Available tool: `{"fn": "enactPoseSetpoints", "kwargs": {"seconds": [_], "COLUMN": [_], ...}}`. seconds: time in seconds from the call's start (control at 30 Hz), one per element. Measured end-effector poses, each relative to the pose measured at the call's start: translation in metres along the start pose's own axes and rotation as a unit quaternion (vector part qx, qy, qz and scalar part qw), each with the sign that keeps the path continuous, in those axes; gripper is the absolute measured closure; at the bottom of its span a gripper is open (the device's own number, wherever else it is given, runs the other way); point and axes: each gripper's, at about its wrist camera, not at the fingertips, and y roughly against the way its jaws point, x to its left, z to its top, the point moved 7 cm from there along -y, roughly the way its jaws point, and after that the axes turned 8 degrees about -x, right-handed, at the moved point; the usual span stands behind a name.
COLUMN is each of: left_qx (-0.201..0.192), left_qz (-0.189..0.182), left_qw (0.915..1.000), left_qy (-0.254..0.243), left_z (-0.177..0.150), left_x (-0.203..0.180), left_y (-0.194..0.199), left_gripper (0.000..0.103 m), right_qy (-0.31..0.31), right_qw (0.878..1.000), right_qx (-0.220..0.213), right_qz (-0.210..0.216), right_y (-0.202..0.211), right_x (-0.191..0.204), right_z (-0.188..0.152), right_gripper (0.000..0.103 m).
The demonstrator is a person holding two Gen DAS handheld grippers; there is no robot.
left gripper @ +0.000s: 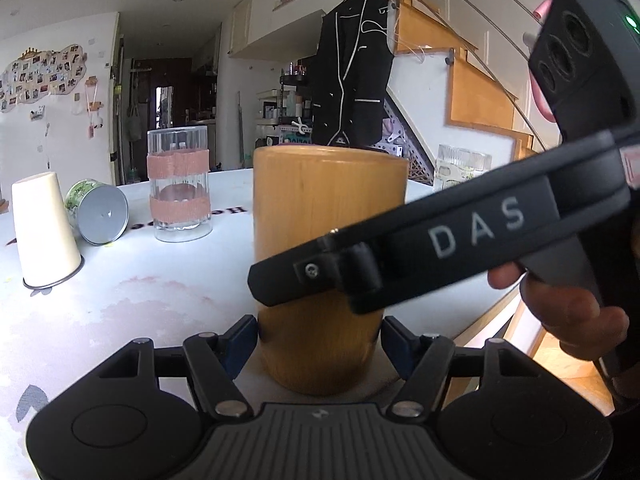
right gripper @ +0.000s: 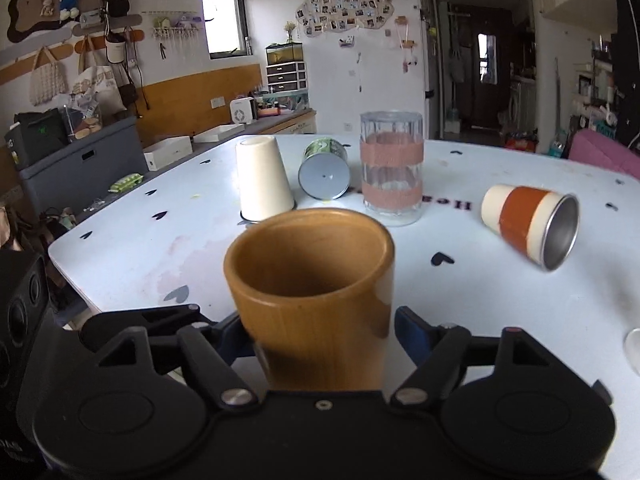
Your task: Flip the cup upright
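Observation:
A wooden cup (left gripper: 326,240) stands upright near the table's front edge, mouth up in the right wrist view (right gripper: 316,296). My left gripper (left gripper: 319,340) has a blue pad on each side of the cup's base, close to it; contact is unclear. My right gripper (right gripper: 324,334) also straddles the cup, with a small gap at its right pad (right gripper: 412,334). The right gripper's body (left gripper: 460,232) crosses in front of the cup in the left wrist view.
On the white table (right gripper: 500,288): a cream cup upside down (right gripper: 262,180), a green can on its side (right gripper: 325,170), an upright glass with pink bands (right gripper: 392,168), an orange-banded metal cup on its side (right gripper: 532,224), another glass (left gripper: 462,166).

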Motion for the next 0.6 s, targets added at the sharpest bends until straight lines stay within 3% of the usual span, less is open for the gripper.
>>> {"fn": "enactPoseSetpoints", "kwargs": {"seconds": [0.17,0.37,0.6], "left_qx": [0.006,0.003,0.006], "left_qz": [0.007,0.014,0.013], "left_qw": [1.0,0.9998,0.9998], "left_qy": [0.002,0.013,0.013], "left_z": [-0.004,-0.004,-0.005], "left_x": [0.001,0.007,0.004], "left_y": [0.0,0.004,0.0], "left_gripper": [0.034,0.034,0.034], "right_qy": [0.003,-0.015,-0.046], "right_qw": [1.0,0.996,0.981], "right_qx": [-0.02,-0.05,-0.081], "right_qz": [0.001,-0.076,-0.172], "right_y": [0.002,0.004,0.017], "right_x": [-0.001,-0.046,-0.115], "right_z": [-0.003,0.001,0.001], "right_gripper": [0.03,0.03,0.03]}}
